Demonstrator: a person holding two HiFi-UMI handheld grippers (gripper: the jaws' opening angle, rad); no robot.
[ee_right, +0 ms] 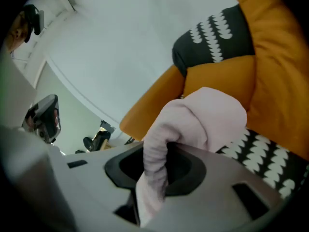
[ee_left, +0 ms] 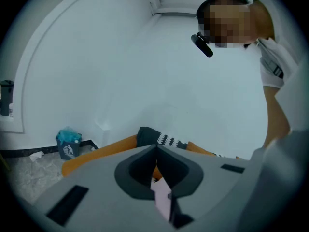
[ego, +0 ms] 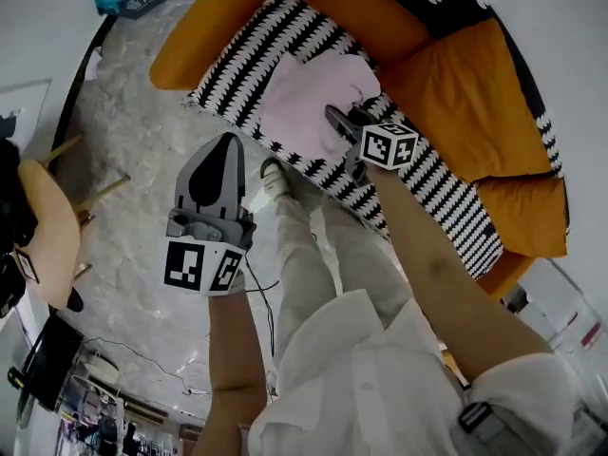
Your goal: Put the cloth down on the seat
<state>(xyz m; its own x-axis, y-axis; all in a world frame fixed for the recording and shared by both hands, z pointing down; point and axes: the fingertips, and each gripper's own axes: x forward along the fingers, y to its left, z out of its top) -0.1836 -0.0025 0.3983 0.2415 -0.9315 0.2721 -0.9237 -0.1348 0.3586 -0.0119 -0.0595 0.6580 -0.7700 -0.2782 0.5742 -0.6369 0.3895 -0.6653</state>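
Cloth (ego: 309, 98) of pale pink, soft and rumpled, lies bunched on the seat (ego: 446, 188) of the orange sofa (ego: 456, 84), near the sofa's front edge. The right gripper (ego: 344, 122) has its jaws partly closed and pinches a gathered fold of it. In the right gripper view the fabric (ee_right: 203, 115) rises as a rounded hump above that gripper (ee_right: 157, 163), and a wrinkled strip of it runs down between the dark pads. The seat cover is woven, with black and white scalloped rows, and plump, smooth orange cushions sit behind it. The left gripper (ego: 226, 145) hangs in front of the sofa, above the speckled stone floor (ego: 142, 112). Its grey jaws meet in a point and hold nothing; the left gripper view (ee_left: 157, 149) shows their tips touching.
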